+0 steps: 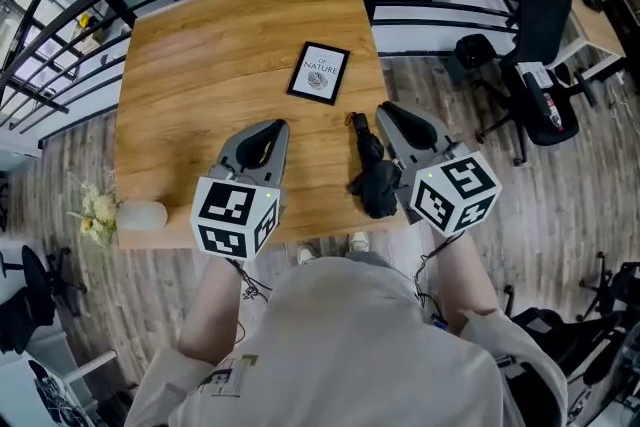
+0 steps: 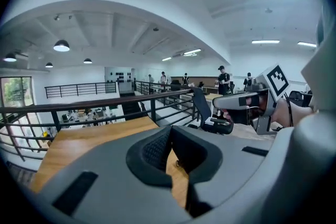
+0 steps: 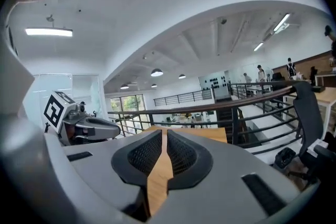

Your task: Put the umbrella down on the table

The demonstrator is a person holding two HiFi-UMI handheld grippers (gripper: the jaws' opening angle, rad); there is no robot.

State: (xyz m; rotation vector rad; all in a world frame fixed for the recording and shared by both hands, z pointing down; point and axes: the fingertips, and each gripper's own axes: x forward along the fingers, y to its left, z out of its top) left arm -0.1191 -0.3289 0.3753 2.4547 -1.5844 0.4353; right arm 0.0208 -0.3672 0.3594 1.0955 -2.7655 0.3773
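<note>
A folded black umbrella (image 1: 372, 170) lies on the wooden table (image 1: 220, 65) near its front right corner, with the right gripper's body covering its right side. My right gripper (image 1: 388, 110) hangs in the air above it, not touching it. Its jaws stand almost together with only a thin slit between them (image 3: 164, 132), and nothing is in it. My left gripper (image 1: 272, 127) hovers over the front middle of the table. Its fingertips meet (image 2: 170, 128) and hold nothing. Each gripper view shows the other gripper beside it, at about the same height.
A framed "Nature" card (image 1: 319, 73) lies flat in the table's middle. Flowers (image 1: 97, 210) and a white object (image 1: 143, 214) sit at the front left corner. A black railing (image 1: 60, 35) runs behind the table. An office chair (image 1: 535, 35) stands at the right.
</note>
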